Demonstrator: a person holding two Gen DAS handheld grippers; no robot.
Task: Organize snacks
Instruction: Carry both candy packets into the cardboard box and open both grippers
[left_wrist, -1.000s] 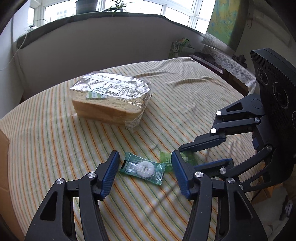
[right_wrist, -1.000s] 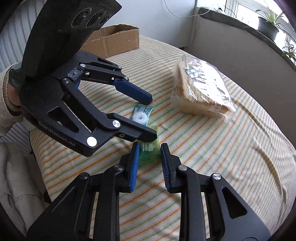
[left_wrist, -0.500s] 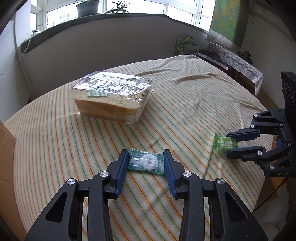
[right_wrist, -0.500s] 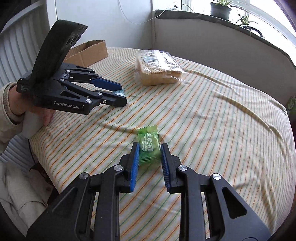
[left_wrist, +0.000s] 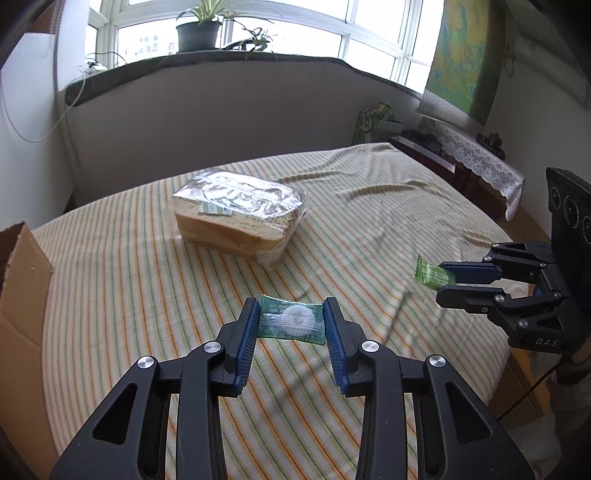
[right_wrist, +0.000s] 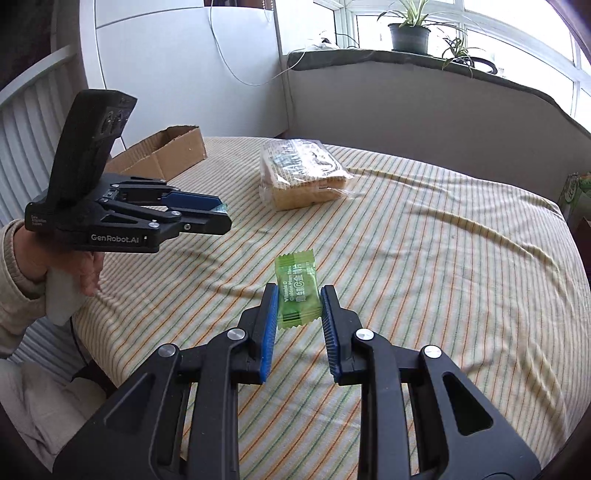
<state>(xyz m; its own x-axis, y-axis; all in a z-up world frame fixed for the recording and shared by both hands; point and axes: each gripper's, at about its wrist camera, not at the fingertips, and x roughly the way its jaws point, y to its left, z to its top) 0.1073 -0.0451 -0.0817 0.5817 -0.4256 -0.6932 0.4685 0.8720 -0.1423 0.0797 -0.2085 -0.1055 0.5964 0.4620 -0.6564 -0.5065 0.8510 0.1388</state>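
Note:
My left gripper is shut on a dark green wrapped candy, held by its two ends just above the striped tablecloth. My right gripper is shut on a light green candy, which sticks up between the blue pads. In the left wrist view the right gripper hangs at the right with its green candy. The right wrist view has the left gripper at the left, held by a hand; only a corner of its candy shows.
A wrapped loaf of sliced bread lies near the far middle of the round table. An open cardboard box stands at the table's left edge, also seen as a cardboard wall. A padded ledge with potted plants runs behind.
The left gripper closed on the dark green candy and lifted it off the cloth. The right gripper carried the light green candy away to the right and rolled its wrist.

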